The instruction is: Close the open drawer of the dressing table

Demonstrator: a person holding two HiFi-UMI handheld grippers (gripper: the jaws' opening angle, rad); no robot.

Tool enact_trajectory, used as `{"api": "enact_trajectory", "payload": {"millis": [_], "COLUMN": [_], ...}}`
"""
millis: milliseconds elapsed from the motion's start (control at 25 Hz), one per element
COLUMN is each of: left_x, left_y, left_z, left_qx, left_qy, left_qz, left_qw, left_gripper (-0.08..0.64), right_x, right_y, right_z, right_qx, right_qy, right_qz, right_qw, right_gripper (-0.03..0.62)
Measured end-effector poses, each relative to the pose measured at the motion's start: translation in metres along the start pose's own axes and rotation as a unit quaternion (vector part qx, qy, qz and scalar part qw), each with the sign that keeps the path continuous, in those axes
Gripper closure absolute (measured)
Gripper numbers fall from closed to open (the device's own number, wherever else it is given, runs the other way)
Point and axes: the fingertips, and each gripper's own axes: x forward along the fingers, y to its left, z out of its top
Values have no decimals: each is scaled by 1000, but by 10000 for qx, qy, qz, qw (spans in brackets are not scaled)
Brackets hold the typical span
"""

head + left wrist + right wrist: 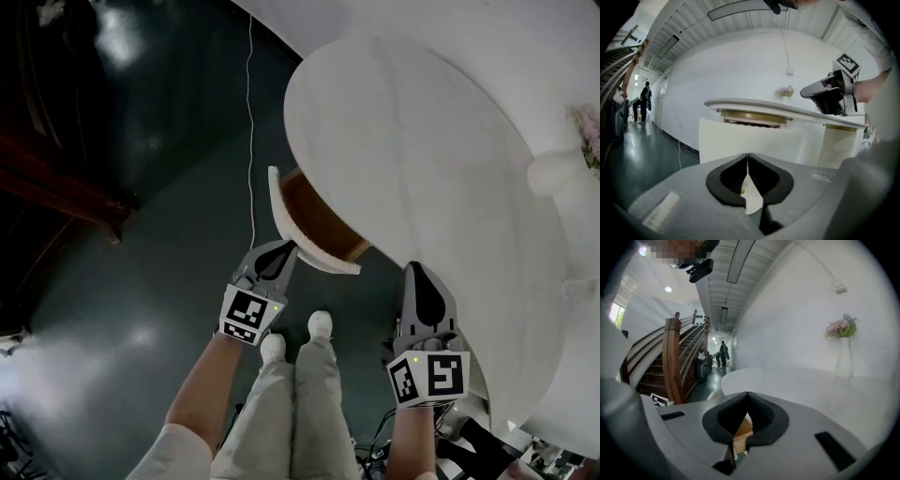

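The white dressing table (412,141) fills the right of the head view. Its drawer (298,223) stands pulled out toward me, showing a curved white front and a brown inside (323,217). My left gripper (285,247) is shut with nothing in it, tips just short of the drawer front's lower edge. In the left gripper view that white front (754,140) spreads straight ahead of the left gripper (748,157). My right gripper (416,270) is shut and empty, held beside the tabletop's near rim. Past the right gripper (748,394) a sliver of brown drawer wood (740,431) shows.
A white vase of flowers (843,357) stands at the back of the tabletop (797,380). A thin cord (250,122) hangs down to the dark floor left of the table. A wooden staircase (675,362) rises at the left, and people (723,352) stand far down the hallway. My legs (295,375) are below.
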Motion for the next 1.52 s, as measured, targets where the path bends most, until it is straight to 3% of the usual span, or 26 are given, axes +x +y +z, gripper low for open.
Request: {"api": "enact_trajectory", "payload": {"millis": [360,640,1520], "left_x": [24,45,116], "left_y": [-2,-7,-14], "left_z": [8,11,23], "left_qx": [137,370,554], "left_qy": [-79,-45,-181], "left_qz": [-146,-201,-284], "left_qw": [9998,9991,9979], "left_gripper": [540,540,540], "right_x": [10,9,14], "right_y": [-7,-13,-20], "right_z": [2,-2,-1], "right_qx": [-29,228,361], "right_qy": [-45,-105,-169], "right_qz": [-67,-178,-319], "right_qw": [10000,9995,9987], "right_gripper": [592,592,592]}}
